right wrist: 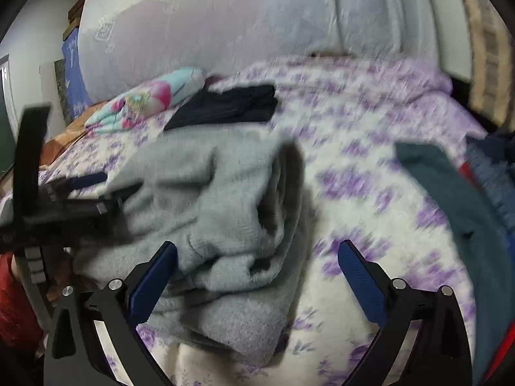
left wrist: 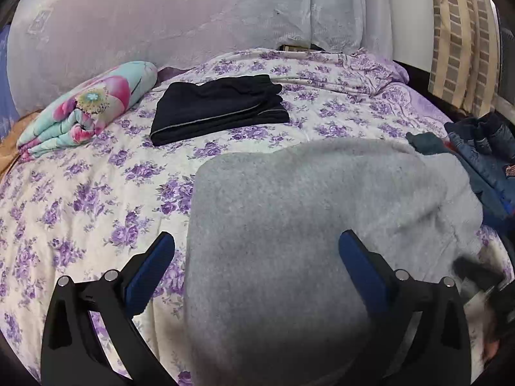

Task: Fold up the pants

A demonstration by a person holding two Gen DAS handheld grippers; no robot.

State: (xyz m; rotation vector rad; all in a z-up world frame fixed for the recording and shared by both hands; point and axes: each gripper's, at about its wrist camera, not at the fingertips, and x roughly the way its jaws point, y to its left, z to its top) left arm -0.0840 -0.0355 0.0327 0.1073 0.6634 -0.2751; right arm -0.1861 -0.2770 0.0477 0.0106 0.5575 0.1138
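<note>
Gray fleece pants [right wrist: 225, 212] lay folded, bunched on floral bedspread [left wrist: 80, 199], near side. Right view alone showed layered folds; left showed flat top. Sat between left gripper [left wrist: 256, 251] and right gripper [right wrist: 257, 263], both spread apart, clamping nothing. Folded black pants [left wrist: 219, 109] far behind.

A bed [left wrist: 96, 199] spread with a white, purple-flowered cover bears grey fleece pants [left wrist: 305, 225] in front, folded black pants [left wrist: 219, 109] farther back, a rolled floral quilt [left wrist: 87, 109] at left, and a heap of dark clothes [left wrist: 476, 151] at right.
</note>
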